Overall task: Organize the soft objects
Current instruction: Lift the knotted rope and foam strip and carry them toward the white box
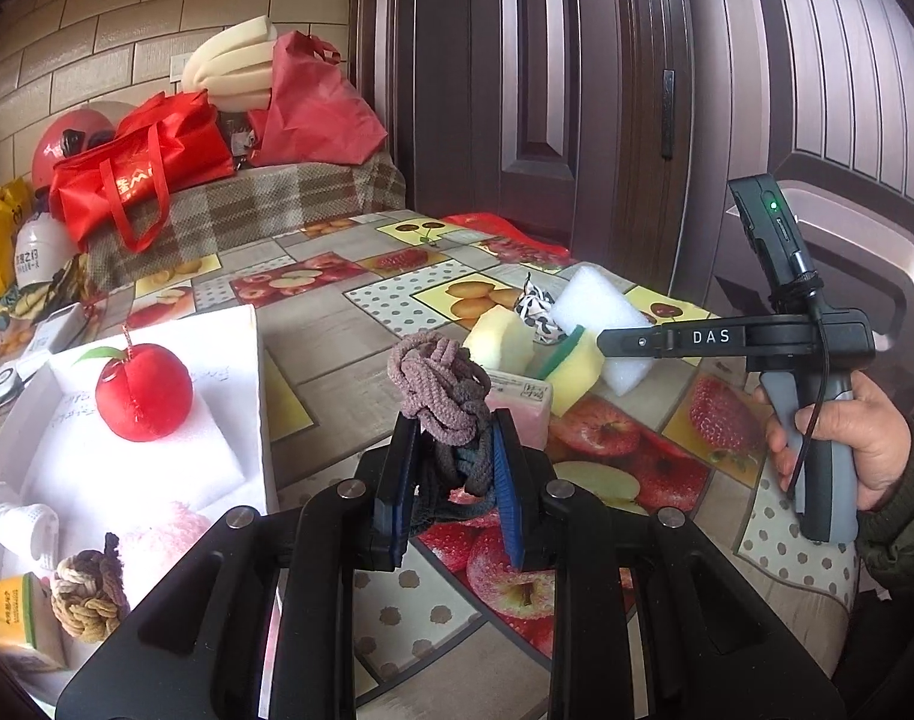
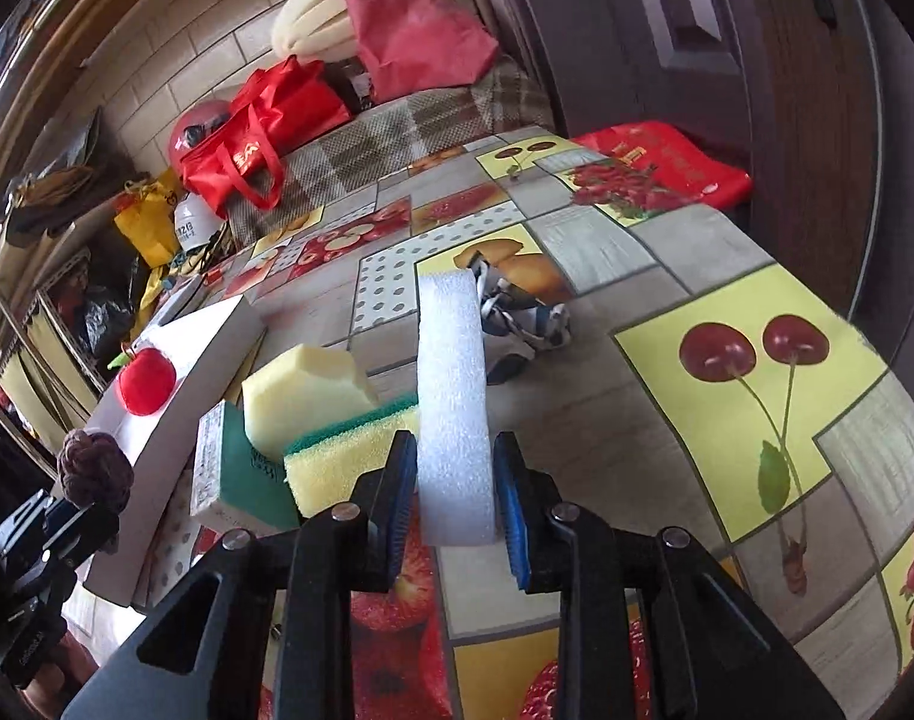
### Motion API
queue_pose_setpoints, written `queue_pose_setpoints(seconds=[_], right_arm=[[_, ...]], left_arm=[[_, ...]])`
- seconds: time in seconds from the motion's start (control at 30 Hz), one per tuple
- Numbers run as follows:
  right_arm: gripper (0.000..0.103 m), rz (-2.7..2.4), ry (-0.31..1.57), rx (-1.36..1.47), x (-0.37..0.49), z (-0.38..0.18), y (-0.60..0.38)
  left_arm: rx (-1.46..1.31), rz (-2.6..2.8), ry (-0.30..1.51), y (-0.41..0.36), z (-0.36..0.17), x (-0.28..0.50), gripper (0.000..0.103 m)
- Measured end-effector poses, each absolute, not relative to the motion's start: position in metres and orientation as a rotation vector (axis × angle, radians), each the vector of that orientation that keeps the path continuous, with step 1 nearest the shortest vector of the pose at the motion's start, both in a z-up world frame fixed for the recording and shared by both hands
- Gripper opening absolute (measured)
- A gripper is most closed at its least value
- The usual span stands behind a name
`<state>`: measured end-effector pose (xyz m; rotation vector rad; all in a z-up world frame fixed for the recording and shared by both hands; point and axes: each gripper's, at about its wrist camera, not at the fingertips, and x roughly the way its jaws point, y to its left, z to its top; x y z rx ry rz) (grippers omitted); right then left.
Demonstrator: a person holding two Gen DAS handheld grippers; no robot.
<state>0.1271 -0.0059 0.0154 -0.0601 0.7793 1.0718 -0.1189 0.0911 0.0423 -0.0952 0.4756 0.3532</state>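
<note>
- The left gripper [image 1: 457, 468] is clamping a knotted rope bundle [image 1: 441, 396], mauve on top and dark grey below; its blue-padded fingers [image 1: 404, 480] are pressing on both sides of the bundle, which is sitting above the fruit-patterned tabletop [image 1: 336, 324].
- The right gripper [image 2: 450, 498] is straddling a white foam block [image 2: 453, 396] that is standing on edge; the fingers [image 2: 399, 498] are lying right against the block's sides, though whether the pads are actually squeezing it is too close to tell.
- A person's hand [image 1: 841, 438] is holding the right gripper's grey handle at the right of the left wrist view.
- Just left of the foam block, a yellow-and-green scrub sponge [image 2: 348, 450] is touching it, with a pale yellow sponge [image 2: 303, 387] behind and a small green-and-white box [image 2: 240, 480] beside them.
- A crumpled white cloth with dark print [image 2: 520, 315] is lying just beyond the foam block on the far side.
- At the near left, a white tray [image 1: 258, 396] is holding a red plush apple [image 1: 143, 393], a tan rope knot [image 1: 87, 600] and a pink fluffy item [image 1: 168, 534].
- Red bags [image 1: 144, 174] are sitting on a plaid-covered surface far left.
</note>
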Motion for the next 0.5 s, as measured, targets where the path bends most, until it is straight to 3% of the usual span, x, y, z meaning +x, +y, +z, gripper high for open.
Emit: queue_pose_setpoints(seconds=[0.23,0.3,0.5], right_arm=[[0.028,1.103,0.793,0.031,0.127,0.016,-0.022],[0.021,1.123,0.785,0.005,0.122,0.017,-0.018],[0.019,1.124,0.545,0.118,0.103,0.042,-0.055]], left_arm=[[-0.091,0.347,0.478,0.09,0.043,-0.118,0.023],[-0.092,0.348,0.476,0.091,0.043,-0.118,0.023],[-0.095,0.36,0.443,0.091,0.045,-0.124,0.023]])
